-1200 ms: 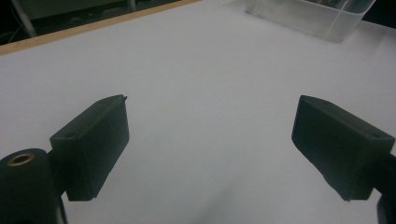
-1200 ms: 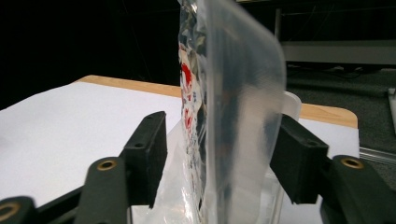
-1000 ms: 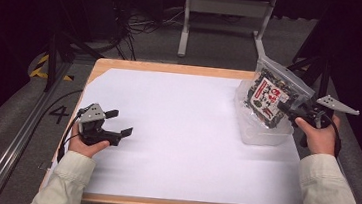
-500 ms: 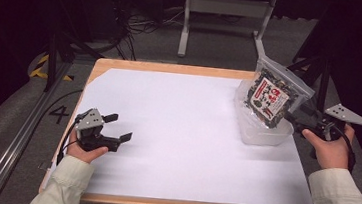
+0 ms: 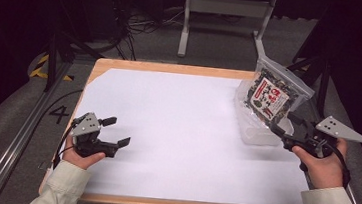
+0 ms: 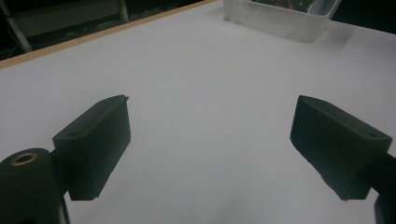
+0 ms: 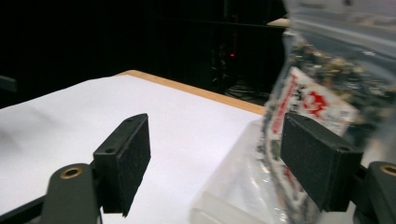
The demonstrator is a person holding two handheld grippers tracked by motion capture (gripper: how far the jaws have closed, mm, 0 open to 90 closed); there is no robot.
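The left gripper (image 5: pixel 116 131) is held wide apart and empty over the white sheet (image 5: pixel 181 132). At right, a snack bag (image 5: pixel 272 96) is stood in a clear container (image 5: pixel 256 129), apparently already placed; the right gripper (image 5: pixel 283 123) is spread beside it, gripping nothing.

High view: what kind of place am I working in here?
Probably a lab recording rig, not a home: a white-covered table in a dark room, loose cables and a metal stand on the floor behind, floor marking tape.
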